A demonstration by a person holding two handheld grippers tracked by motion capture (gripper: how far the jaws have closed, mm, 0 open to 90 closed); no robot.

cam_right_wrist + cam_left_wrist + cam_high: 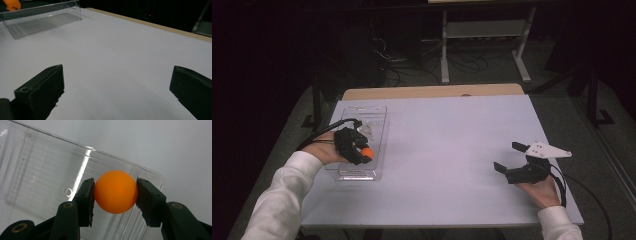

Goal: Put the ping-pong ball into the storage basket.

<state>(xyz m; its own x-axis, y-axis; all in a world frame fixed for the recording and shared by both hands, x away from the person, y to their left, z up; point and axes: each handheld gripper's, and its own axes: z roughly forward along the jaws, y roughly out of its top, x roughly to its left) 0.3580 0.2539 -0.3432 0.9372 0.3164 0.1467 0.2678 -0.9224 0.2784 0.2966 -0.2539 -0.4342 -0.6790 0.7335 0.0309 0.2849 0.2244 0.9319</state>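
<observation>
An orange ball [115,191] is pinched between the two black pads of my left gripper [115,192], which is shut on it. In the high view the left gripper [363,152] holds the ball [367,152] over the near end of a clear plastic tray [377,117] at the table's left. The tray's ribbed floor [42,177] lies right under the ball. My right gripper [508,156] hovers open at the table's right side, its jaws wide apart with nothing between them. In the right gripper view the ball [11,3] peeks in at the top left, above the tray [40,21].
The white table top [447,150] stretches between the two hands, with a tan strip [432,91] along its far edge. Beyond it stand a white metal frame [484,35] and loose cables on a dark floor.
</observation>
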